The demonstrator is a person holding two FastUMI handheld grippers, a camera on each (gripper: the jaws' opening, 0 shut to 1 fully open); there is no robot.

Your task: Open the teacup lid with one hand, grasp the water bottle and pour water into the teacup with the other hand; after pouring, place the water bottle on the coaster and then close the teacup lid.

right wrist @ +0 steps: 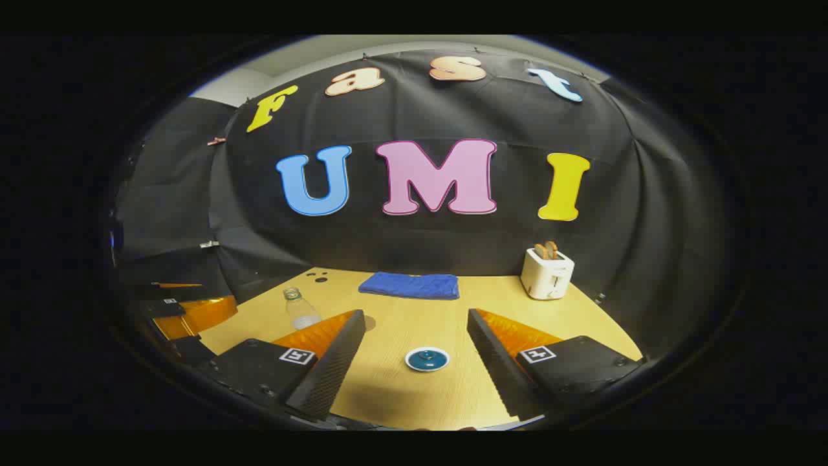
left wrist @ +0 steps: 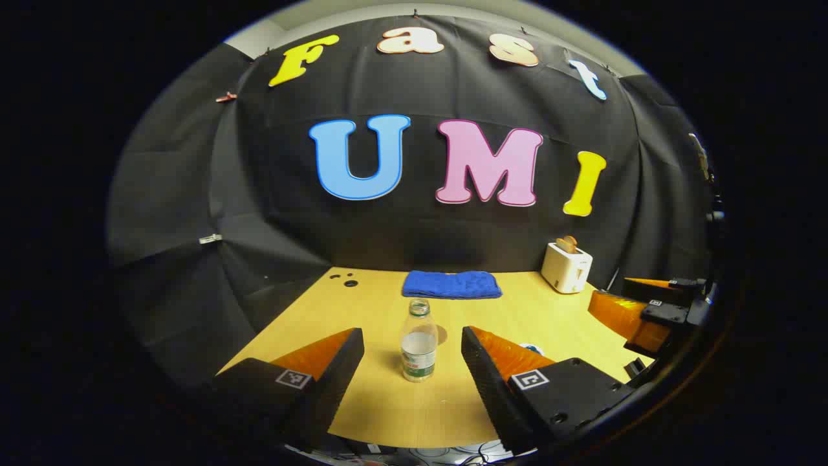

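step: start, lid unopened | my left gripper (left wrist: pixel 413 353) spread, clear plastic water bottle (left wrist: pixel 418 342) ahead (uncapped) | my right gripper (right wrist: pixel 412 346) spread, blue lidded teacup (right wrist: pixel 427 359) ahead | next: lift lid

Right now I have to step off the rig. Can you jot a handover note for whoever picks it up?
Left gripper: open, empty, lined up on the water bottle, not touching it.
Right gripper: open, empty, aimed at the teacup lid, not touching it.
Things: bottle upright on the table, uncapped, partly full. Lid on the teacup. A small round brown patch, probably the coaster, just behind the bottle. Blue towel and toaster at the back, not involved.
Done: nothing yet.
Left: lift lid, grasp bottle, pour, set bottle on coaster, close lid.
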